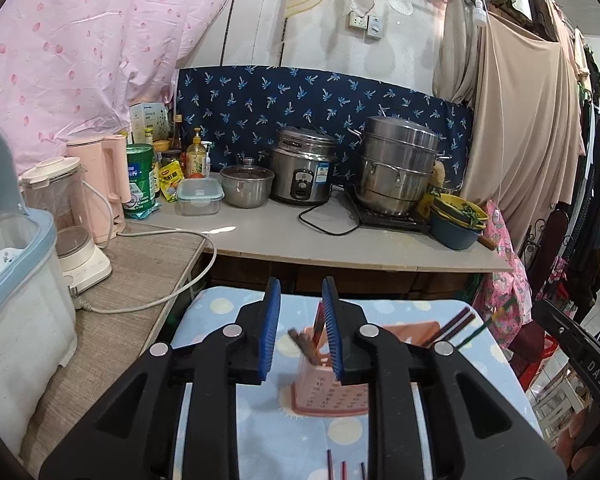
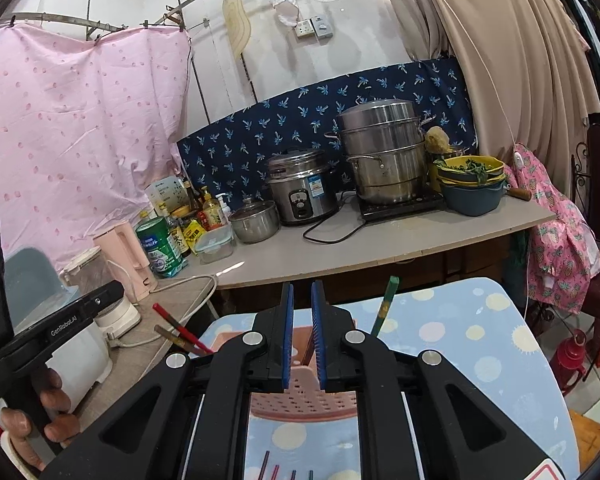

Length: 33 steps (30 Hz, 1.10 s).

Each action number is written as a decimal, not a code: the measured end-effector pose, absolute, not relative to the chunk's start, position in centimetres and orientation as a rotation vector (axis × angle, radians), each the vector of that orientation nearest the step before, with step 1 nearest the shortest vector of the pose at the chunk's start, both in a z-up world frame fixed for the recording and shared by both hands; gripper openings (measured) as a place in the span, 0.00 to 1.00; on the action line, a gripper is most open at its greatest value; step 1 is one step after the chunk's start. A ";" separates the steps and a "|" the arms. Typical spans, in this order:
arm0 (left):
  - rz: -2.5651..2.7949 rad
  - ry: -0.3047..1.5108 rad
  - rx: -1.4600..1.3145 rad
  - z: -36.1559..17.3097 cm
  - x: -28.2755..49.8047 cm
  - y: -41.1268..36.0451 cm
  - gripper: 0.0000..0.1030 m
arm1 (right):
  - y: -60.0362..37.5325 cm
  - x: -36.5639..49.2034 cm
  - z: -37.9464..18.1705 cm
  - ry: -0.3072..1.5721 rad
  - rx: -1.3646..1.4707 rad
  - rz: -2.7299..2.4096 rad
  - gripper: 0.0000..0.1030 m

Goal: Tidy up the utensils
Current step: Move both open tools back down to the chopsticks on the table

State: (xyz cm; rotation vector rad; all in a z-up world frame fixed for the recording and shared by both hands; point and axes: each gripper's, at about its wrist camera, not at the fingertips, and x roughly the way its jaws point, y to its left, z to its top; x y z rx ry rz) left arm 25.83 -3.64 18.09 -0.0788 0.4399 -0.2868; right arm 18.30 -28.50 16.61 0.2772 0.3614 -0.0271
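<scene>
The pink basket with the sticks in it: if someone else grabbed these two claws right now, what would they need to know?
Left gripper: open, empty, hovering above the pink basket.
Right gripper: open a little, empty, also over the basket.
Basket stands on the dotted blue cloth. Several chopsticks already stand in it: a reddish pair leaning left, a green one leaning right.
Left to do: more chopsticks lie on the cloth at the near edge; pick them up and drop them in.
</scene>
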 end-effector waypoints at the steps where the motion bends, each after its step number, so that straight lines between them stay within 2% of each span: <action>1: -0.288 0.445 -0.075 17.9 25.3 -3.4 0.21 | -28.2 17.6 16.3 0.367 0.270 -0.026 0.10; 8: -0.281 0.521 -0.040 14.7 21.3 -2.1 0.21 | -26.6 12.4 14.0 0.423 0.198 -0.037 0.14; 12: -0.270 0.582 -0.015 12.2 19.1 -1.3 0.21 | -26.1 10.4 12.4 0.458 0.193 -0.041 0.21; 24: -0.238 0.751 0.044 3.9 13.2 -0.2 0.21 | -23.5 3.9 3.9 0.656 0.196 -0.047 0.21; 33: -0.237 0.819 0.024 1.0 11.0 0.3 0.21 | -21.8 1.4 -0.9 0.747 0.205 -0.046 0.21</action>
